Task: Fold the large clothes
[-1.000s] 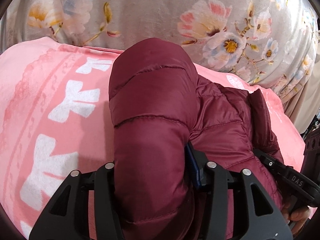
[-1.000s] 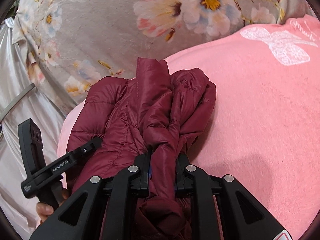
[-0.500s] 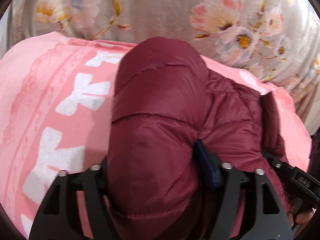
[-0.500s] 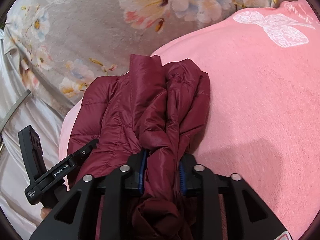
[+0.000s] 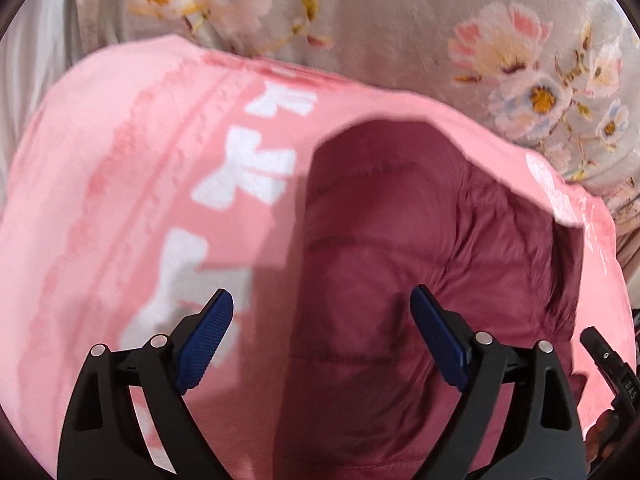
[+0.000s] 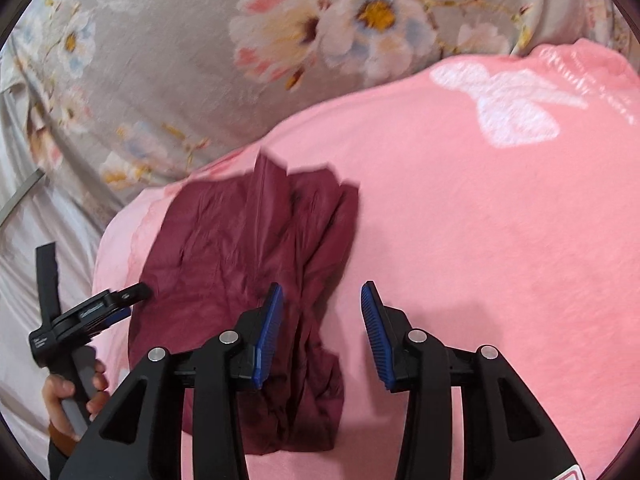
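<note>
Left wrist view, my left gripper (image 5: 322, 322) fingers spread wide, holding nothing, maroon puffer jacket (image 5: 400, 264) lying bunched on pink blanket (image 5: 120, 200), my right gripper (image 6: 322, 312) likewise spread, empty.

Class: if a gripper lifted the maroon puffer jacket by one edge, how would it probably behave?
The puffer jacket would probably droop: it lies crumpled in soft folds. Its quilted padding suggests it is light for its bulk. The sheen hints it may slip.
</note>
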Demonstrator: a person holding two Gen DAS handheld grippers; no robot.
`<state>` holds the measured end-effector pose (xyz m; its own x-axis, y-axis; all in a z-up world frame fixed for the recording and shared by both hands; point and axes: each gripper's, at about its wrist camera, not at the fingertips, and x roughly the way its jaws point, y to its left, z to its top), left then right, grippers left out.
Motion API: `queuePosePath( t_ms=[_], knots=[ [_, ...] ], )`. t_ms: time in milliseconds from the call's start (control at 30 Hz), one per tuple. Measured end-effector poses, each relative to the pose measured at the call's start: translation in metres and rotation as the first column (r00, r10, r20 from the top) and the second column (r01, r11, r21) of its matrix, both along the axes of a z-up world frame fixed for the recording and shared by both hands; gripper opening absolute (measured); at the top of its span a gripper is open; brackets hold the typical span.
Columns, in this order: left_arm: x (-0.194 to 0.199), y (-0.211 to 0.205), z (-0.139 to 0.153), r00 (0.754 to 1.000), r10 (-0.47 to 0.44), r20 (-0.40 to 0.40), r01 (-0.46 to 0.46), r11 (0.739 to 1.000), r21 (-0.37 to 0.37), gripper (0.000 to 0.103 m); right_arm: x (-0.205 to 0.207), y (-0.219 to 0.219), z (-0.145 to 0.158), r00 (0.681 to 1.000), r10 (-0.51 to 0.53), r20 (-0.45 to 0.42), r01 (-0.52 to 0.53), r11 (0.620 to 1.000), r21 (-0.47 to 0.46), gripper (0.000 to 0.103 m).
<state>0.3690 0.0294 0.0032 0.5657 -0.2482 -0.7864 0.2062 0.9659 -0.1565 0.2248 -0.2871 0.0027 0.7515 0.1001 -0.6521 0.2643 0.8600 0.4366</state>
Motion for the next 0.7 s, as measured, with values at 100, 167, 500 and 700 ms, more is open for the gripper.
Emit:
queuePosePath(
  t_ms=[100,167,500,700],
  knots=[
    [0.014,-0.007,0.023,0.999,0.028,0.03,-0.028,1.0,0.007,0.088,0.026,-0.002,0.016,1.0,0.011,0.015,-0.011,1.0,0.006,0.04],
    [0.026,-0.02,0.036,0.998,0.025,0.049,-0.026,1.0,0.011,0.088,0.054,0.005,0.02,0.999,0.051,-0.001,-0.051,0.999,-0.018,0.028],
    [0.095,-0.079,-0.007,0.999,0.033,-0.027,-0.029,0.99,0.138,0.089,0.124,0.019,-0.026,0.979,-0.008,-0.202,-0.046,0.964,-0.262,0.0],
    [0.104,-0.077,-0.042,0.998,0.044,-0.04,-0.04,0.994,0.099,0.097,0.123,0.004,-0.078,0.965,-0.019,-0.261,-0.042,0.974,-0.224,0.0]
  ],
)
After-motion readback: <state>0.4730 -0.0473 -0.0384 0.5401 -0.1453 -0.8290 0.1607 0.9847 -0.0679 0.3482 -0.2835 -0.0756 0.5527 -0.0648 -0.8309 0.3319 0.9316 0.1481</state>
